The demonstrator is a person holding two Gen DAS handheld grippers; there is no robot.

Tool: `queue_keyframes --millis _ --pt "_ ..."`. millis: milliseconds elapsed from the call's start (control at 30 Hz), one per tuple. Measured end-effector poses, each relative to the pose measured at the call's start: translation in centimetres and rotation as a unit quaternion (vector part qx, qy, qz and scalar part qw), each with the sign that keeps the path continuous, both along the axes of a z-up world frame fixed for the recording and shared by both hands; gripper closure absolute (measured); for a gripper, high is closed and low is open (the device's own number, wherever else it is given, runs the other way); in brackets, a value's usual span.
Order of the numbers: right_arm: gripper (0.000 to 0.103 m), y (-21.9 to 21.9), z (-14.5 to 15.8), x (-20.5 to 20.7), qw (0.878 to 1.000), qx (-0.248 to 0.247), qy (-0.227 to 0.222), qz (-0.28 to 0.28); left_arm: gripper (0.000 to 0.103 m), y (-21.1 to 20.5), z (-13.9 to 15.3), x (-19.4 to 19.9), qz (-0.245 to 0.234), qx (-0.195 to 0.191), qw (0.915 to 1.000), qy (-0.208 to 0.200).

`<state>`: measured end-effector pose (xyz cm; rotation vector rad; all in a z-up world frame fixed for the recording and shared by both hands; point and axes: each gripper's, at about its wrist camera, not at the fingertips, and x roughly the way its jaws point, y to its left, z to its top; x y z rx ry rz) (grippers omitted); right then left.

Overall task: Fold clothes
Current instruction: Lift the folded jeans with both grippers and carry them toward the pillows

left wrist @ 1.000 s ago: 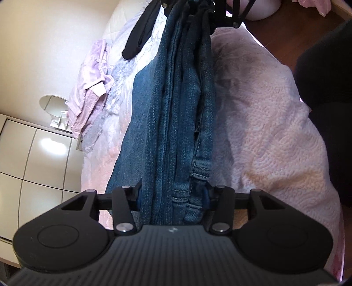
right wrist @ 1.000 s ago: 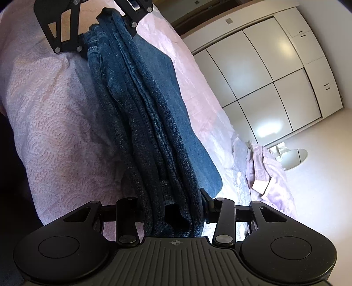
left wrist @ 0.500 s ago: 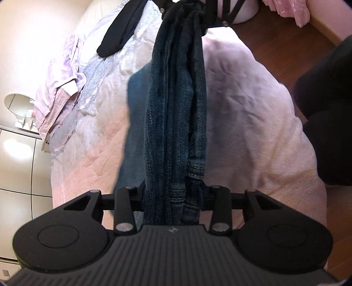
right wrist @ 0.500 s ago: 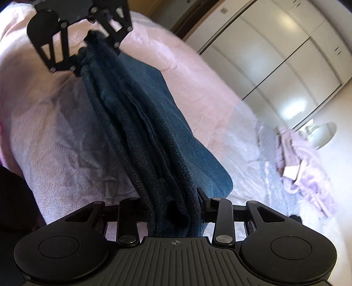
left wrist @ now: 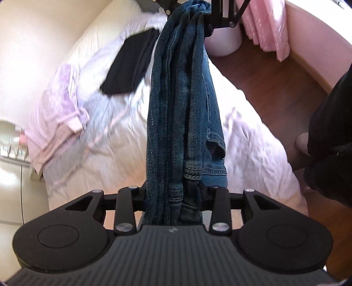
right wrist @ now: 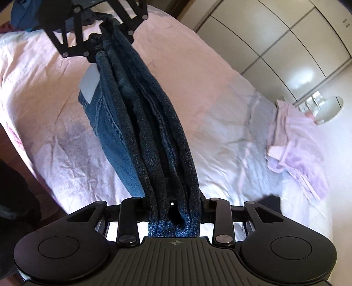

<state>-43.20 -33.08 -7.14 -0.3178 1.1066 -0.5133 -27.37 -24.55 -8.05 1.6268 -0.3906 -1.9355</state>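
A pair of blue jeans (left wrist: 182,114) is bunched and stretched taut between my two grippers, above the pink bed (left wrist: 123,140). My left gripper (left wrist: 176,195) is shut on one end, with hems showing by its jaws. My right gripper (right wrist: 175,204) is shut on the other end of the jeans (right wrist: 149,132). Each gripper appears at the top of the other's view: the right one (left wrist: 211,17) and the left one (right wrist: 103,39). A pale label patch (right wrist: 89,84) hangs on the jeans near the left gripper.
A black garment (left wrist: 129,66) and a lilac garment (left wrist: 59,110) lie on the bed. The lilac garment (right wrist: 297,145) is near a round mirror (right wrist: 327,107). White wardrobe doors (right wrist: 275,44) stand beyond. Wood floor (left wrist: 270,72), a white tub (left wrist: 222,41), a person's dark clothing (left wrist: 330,136).
Both grippers have lifted the jeans higher off the bed. The flat denim part that lay on the bed is now hanging. The views have swung toward the far bed.
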Motion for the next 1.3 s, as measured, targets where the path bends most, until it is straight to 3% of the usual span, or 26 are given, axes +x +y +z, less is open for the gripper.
queue_keyframes --millis 233,600,967,1167,1300 --pt "0.070 -0.8 6.1 -4.3 0.998 -0.027 0.020 -0.059 0.070 -4.3 3.9 -3.5 -0.049 -0.029 0.9982 0.016" --pt "0.070 -2.4 10.3 -7.9 0.989 -0.058 0.029 -0.130 0.070 -9.0 4.7 -6.0 -0.111 -0.053 0.9922 0.020" --pt "0.070 -3.5 8.9 -9.9 0.984 -0.054 0.026 -0.166 0.069 -13.3 4.0 -8.3 -0.150 -0.060 0.9867 0.016" --pt "0.070 -8.5 8.3 -13.0 0.983 -0.061 0.024 -0.171 0.069 -19.5 3.8 -12.4 -0.151 -0.075 0.9856 0.014" --pt "0.070 -14.4 8.0 -16.7 0.984 -0.068 0.023 -0.163 0.069 -26.4 3.3 -16.8 -0.135 -0.083 0.9872 0.017"
